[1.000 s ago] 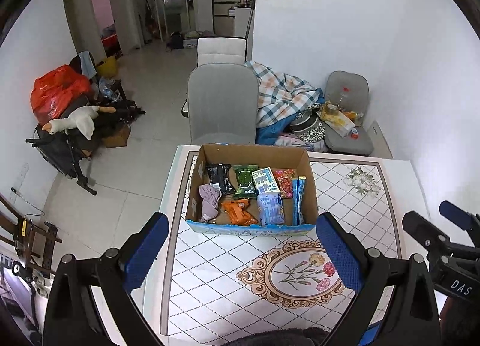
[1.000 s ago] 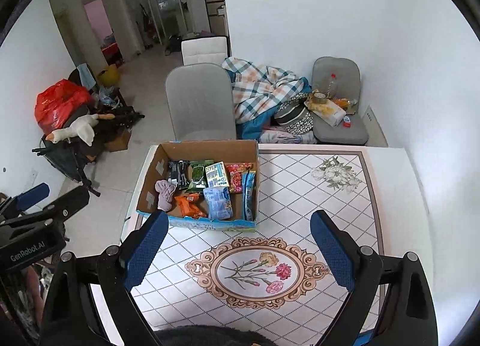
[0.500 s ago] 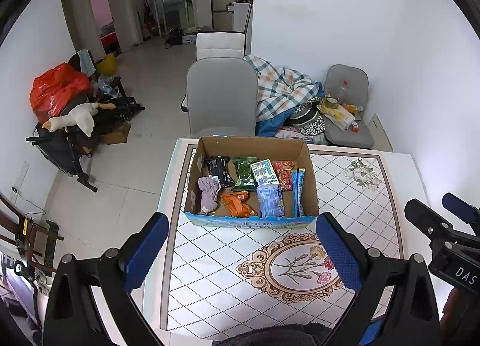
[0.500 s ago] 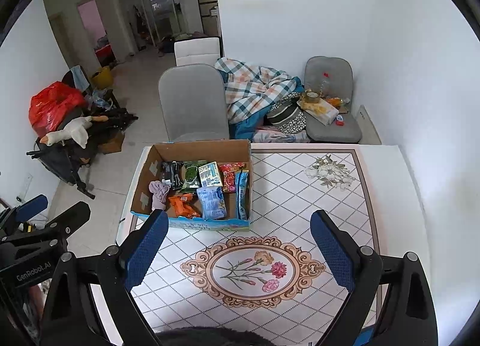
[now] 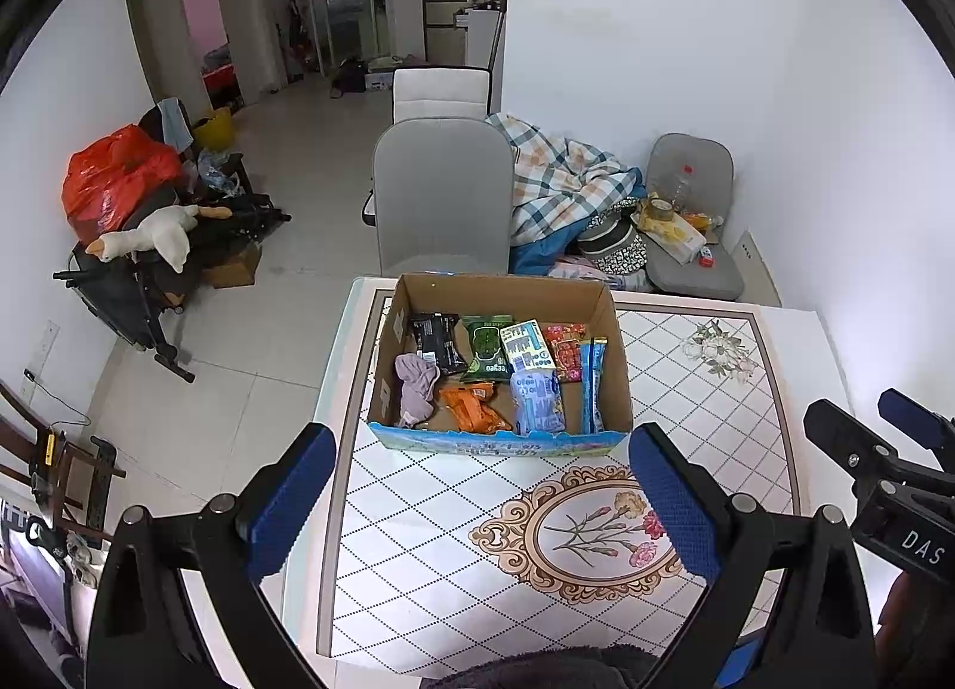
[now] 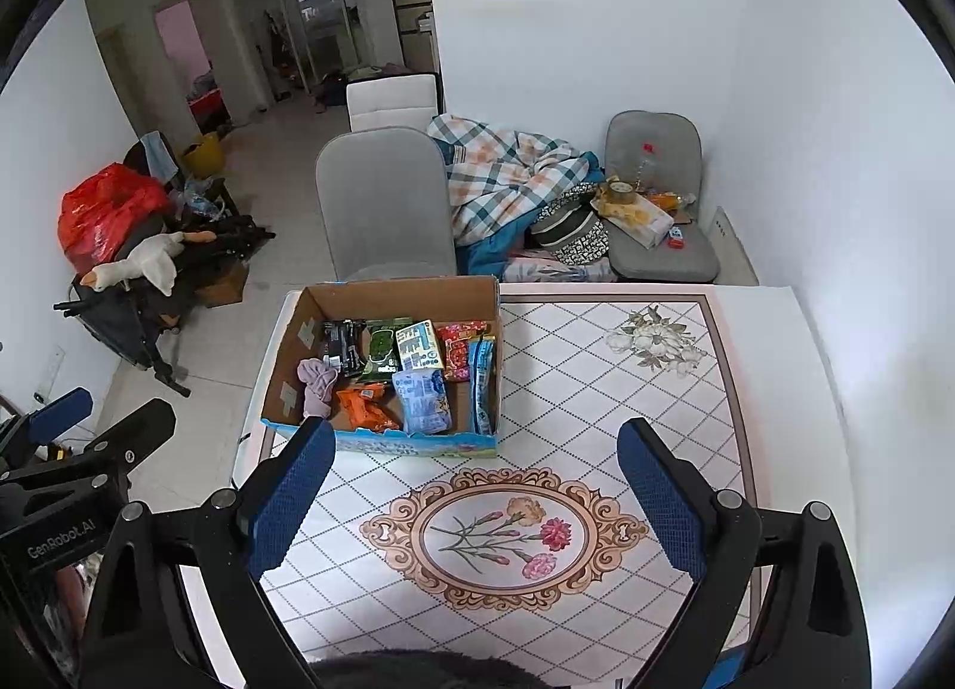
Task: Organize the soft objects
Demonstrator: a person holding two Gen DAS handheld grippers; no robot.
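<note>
A: What's the surface like?

B: A white table (image 5: 776, 378) with a diamond grid, a flower medallion (image 6: 504, 537) near its front edge and a flower print (image 6: 653, 340) at the far right corner. It stands on pale tile in a white-walled room.

A: And beyond it?

B: Two grey chairs, one (image 5: 441, 211) against the far edge, another (image 5: 692, 211) by the wall carrying clutter, with a plaid blanket (image 5: 561, 181) between them. A white chair (image 5: 440, 93) is behind. At left, a red bag (image 5: 113, 175) and a plush goose (image 5: 149, 238).

A: The task's things?

B: One open box (image 5: 498, 441) at the table's far left corner. Inside, one mauve cloth (image 5: 415, 384) by its left wall and about seven packets (image 5: 537, 393) beside it.

A: The tongs?

B: The left gripper (image 5: 480, 501) and the right gripper (image 6: 474, 495) are both spread wide, holding nothing, above the table's front edge.
</note>
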